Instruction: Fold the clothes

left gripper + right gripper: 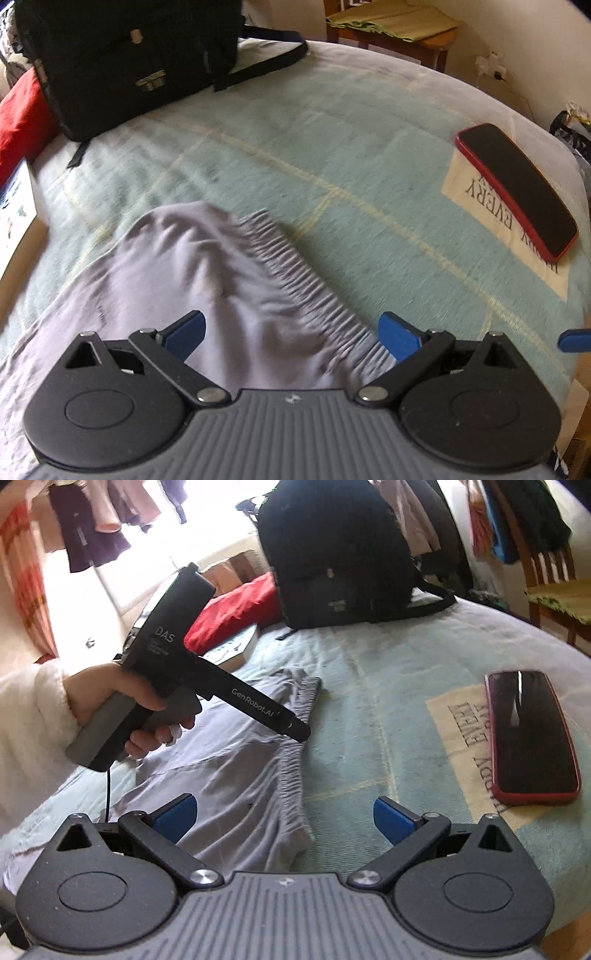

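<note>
Grey shorts (236, 760): rumpled on the teal bedspread (332, 155), gathered elastic waistband (295, 273) facing the phone side.
Left gripper (291, 334): fingers spread, empty, low over the waistband.
Right gripper (282, 818): fingers spread, empty, over the near corner.
Risk: pinching bedspread with cloth; a single layer lifting unevenly.
Nearby: red-cased phone (532, 734) on printed paper (491, 218), well apart; black backpack (340, 554); book (236, 648).

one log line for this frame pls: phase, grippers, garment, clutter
phase: approach | left gripper: open, over waistband | right gripper: open, empty | grey shorts: flat on bed, unfolded | clutter: phone, backpack
</note>
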